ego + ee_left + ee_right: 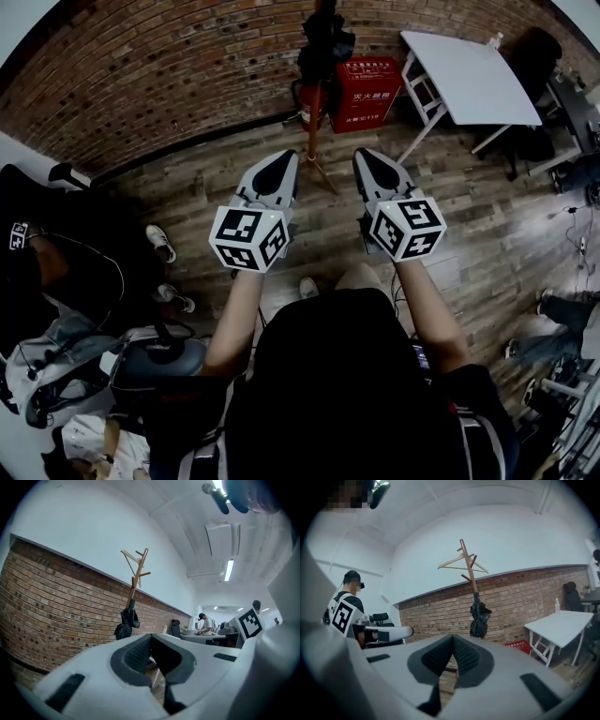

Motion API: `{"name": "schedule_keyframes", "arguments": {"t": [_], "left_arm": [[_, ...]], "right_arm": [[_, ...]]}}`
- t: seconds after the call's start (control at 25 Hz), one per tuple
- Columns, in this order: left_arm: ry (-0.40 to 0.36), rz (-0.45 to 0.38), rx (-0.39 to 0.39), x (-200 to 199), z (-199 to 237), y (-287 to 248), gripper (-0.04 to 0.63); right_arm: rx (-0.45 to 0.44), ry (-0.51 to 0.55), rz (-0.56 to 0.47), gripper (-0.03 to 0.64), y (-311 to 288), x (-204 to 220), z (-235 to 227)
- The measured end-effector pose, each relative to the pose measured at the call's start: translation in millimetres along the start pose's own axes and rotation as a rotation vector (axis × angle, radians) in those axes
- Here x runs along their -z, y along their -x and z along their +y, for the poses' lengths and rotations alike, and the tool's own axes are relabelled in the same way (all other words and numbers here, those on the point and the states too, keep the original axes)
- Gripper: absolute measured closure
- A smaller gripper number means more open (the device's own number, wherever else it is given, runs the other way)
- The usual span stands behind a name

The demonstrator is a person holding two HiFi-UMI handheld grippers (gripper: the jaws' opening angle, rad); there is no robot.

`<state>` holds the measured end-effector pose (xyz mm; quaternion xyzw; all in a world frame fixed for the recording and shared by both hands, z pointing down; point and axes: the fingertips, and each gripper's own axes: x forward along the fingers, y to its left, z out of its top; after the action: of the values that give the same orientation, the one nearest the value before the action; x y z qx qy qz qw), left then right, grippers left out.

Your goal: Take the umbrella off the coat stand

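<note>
A wooden coat stand (313, 103) rises in front of the brick wall, straight ahead of both grippers. A folded black umbrella (325, 39) hangs on its pole. The left gripper view shows the stand (136, 571) with the umbrella (126, 624) well beyond the jaws. In the right gripper view the stand (468, 566) and umbrella (479, 619) are also far off. My left gripper (286, 156) and right gripper (364, 154) are held side by side, level, short of the stand. Both are shut with nothing between the pads (137, 654) (467, 656).
A red box (367, 92) stands at the wall right of the stand's foot. A white folding table (469, 75) is further right. A person in black sits at the left (56, 262), with bags and shoes (159, 242) on the floor. Another person (205, 623) works at desks.
</note>
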<state>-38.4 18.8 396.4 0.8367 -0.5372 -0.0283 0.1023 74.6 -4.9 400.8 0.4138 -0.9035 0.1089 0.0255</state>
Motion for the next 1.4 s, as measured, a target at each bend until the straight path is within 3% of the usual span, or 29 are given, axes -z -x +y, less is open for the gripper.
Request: {"name": "schedule_keyframes", "arguments": {"t": [0.44, 0.88, 1.4], "left_arm": [[0.069, 0.036, -0.002, 16, 10, -16, 0.577], [0.047, 0.039, -0.033, 4, 47, -53, 0.577], [0.038, 0.034, -0.023, -18, 94, -140, 0.577]], "right_arm": [[0.006, 0.011, 0.019, 0.588, -14, 0, -8], [-0.039, -0.005, 0.003, 0.588, -73, -10, -28], [-0.057, -0.019, -0.01, 0.588, -168, -38, -82]]}}
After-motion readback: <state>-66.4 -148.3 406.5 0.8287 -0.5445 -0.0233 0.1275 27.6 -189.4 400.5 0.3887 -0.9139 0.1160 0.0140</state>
